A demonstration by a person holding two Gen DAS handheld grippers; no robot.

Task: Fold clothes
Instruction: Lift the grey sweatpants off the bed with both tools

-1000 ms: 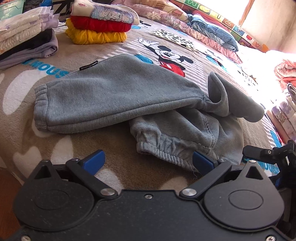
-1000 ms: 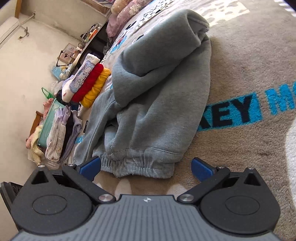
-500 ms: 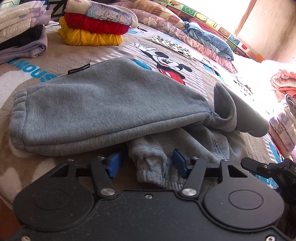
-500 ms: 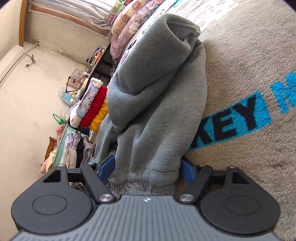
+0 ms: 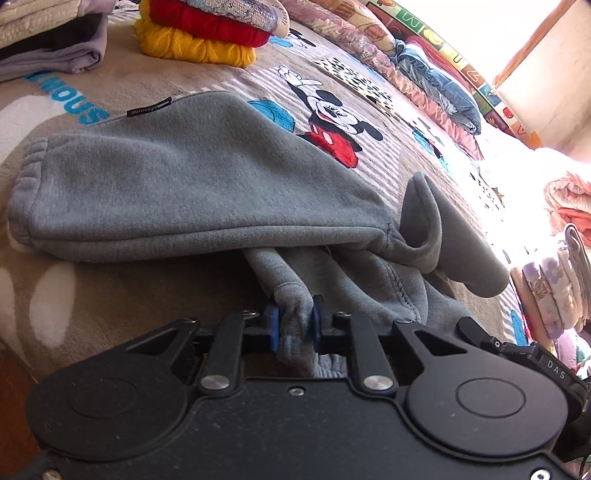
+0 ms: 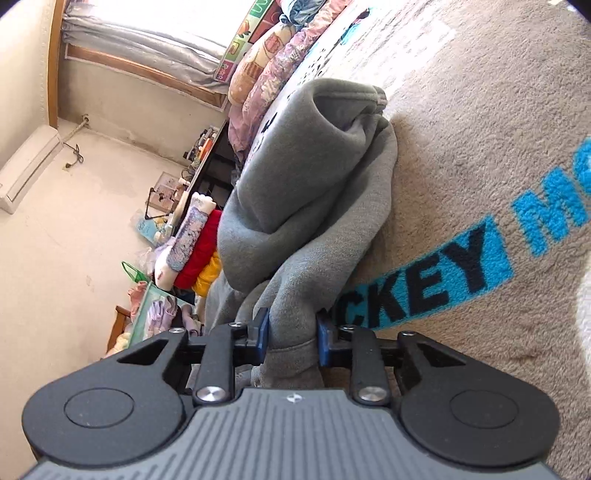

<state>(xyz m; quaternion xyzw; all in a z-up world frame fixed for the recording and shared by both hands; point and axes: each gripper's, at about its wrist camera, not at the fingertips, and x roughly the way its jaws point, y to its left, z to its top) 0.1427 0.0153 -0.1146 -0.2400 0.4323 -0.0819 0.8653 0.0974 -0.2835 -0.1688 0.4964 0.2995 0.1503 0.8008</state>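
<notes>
Both tongs are closed on bunched cloth: the left tongs [image 5: 294, 328] pinch the lower leg's elastic cuff of the grey fleece sweatpants [image 5: 192, 184], and the right tongs [image 6: 291, 334] clamp another gathered edge of the same garment [image 6: 306, 206]. The sweatpants lie crumpled on the bed's beige plush Mickey Mouse blanket [image 5: 122, 291], one leg folded over the other. Behind them sits a stack of folded yellow, red and sequined knitwear [image 5: 207, 35], beside a pile of folded pale and grey clothes [image 5: 48, 40].
</notes>
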